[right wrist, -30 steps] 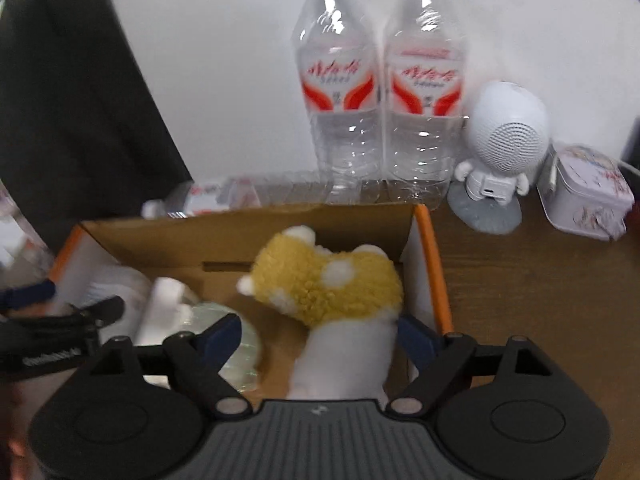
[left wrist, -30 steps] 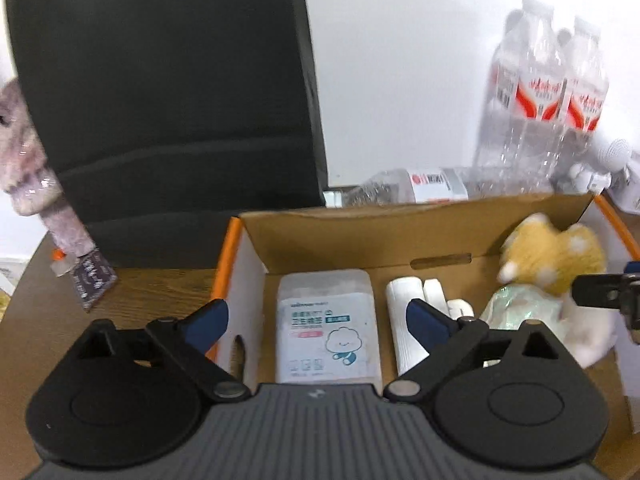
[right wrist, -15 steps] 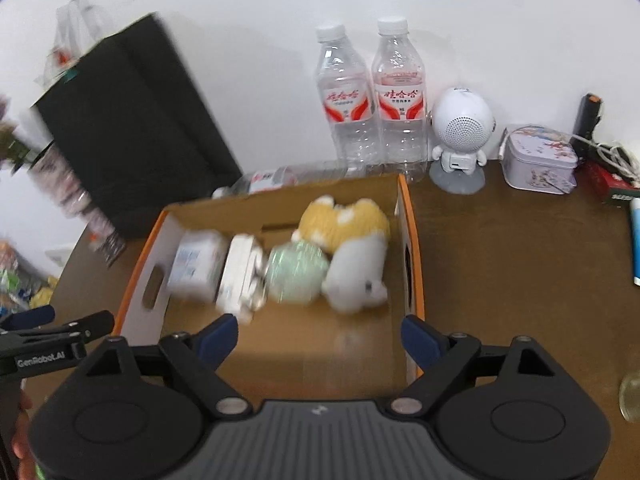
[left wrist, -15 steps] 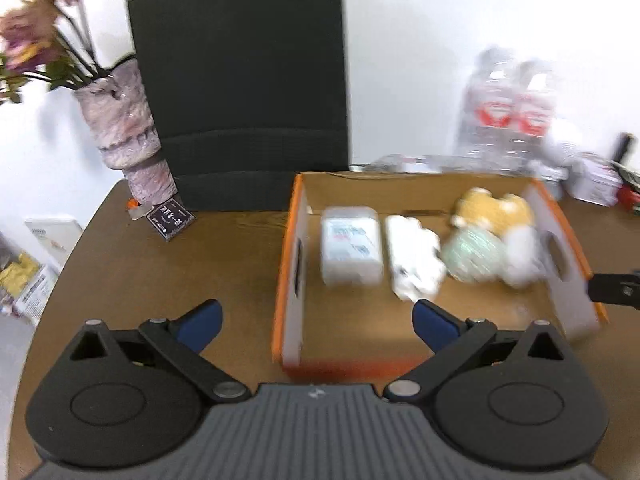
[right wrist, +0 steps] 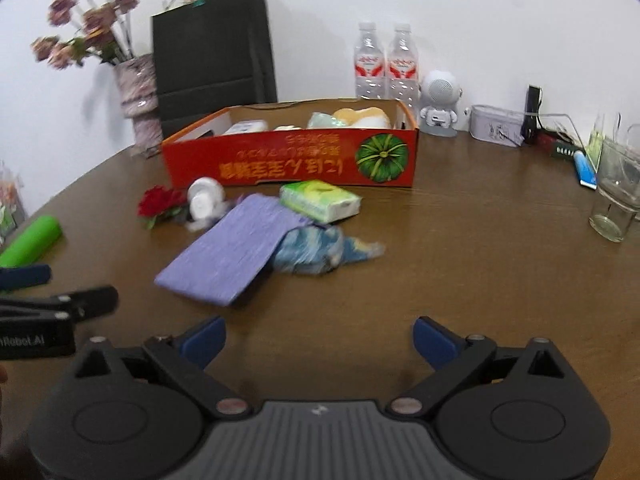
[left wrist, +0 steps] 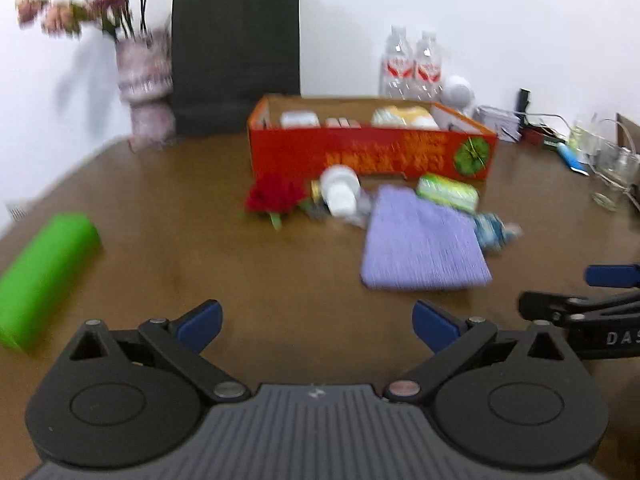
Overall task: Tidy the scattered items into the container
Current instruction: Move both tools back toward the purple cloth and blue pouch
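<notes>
An orange cardboard box stands at the far middle of the table, with a wipes pack, white rolls and a yellow plush inside. In front of it lie a red rose, a white jar, a purple cloth, a green tissue pack and a blue wrapped item. A green cylinder lies at the left. My left gripper and right gripper are both open and empty, held back over the near table.
A black paper bag, a flower vase, two water bottles, a white robot speaker, a tin and glasses stand along the back and right.
Both grippers have pulled back from above the box towards the near table edge. The scattered items in front of the box have come into view.
</notes>
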A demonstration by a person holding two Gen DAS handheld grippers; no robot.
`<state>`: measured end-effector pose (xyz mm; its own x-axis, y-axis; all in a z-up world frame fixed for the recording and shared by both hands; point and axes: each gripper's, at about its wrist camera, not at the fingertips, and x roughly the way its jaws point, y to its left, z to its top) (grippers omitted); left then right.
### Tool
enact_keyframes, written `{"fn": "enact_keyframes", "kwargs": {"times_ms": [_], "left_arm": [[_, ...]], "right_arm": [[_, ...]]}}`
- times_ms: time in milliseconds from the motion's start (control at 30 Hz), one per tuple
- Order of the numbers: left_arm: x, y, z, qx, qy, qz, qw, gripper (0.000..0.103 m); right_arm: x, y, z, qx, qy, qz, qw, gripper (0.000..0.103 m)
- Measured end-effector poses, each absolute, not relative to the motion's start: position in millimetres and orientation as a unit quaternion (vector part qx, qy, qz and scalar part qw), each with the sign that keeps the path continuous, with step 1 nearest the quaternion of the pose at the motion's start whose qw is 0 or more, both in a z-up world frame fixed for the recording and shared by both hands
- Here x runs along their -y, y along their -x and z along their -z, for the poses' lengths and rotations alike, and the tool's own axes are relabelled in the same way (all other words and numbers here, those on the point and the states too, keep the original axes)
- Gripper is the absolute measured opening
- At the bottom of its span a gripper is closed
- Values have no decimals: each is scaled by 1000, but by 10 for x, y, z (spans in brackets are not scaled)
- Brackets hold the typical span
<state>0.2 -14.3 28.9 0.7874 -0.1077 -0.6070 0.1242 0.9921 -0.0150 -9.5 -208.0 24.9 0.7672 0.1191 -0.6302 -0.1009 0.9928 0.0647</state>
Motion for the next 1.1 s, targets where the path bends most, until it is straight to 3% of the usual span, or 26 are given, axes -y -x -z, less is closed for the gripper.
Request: {"fn": "enact_keyframes", "kwargs": {"times_ms": [167, 1100], "left_arm": [[151, 11, -134, -349, -19, 54, 935, 103], [197, 55, -93, -345, -23, 48, 937, 103]], "right_arm": [[1975, 75, -137, -356, -6, -64, 932, 102], [1912, 79, -73, -345, 12, -54, 937, 103]]}}
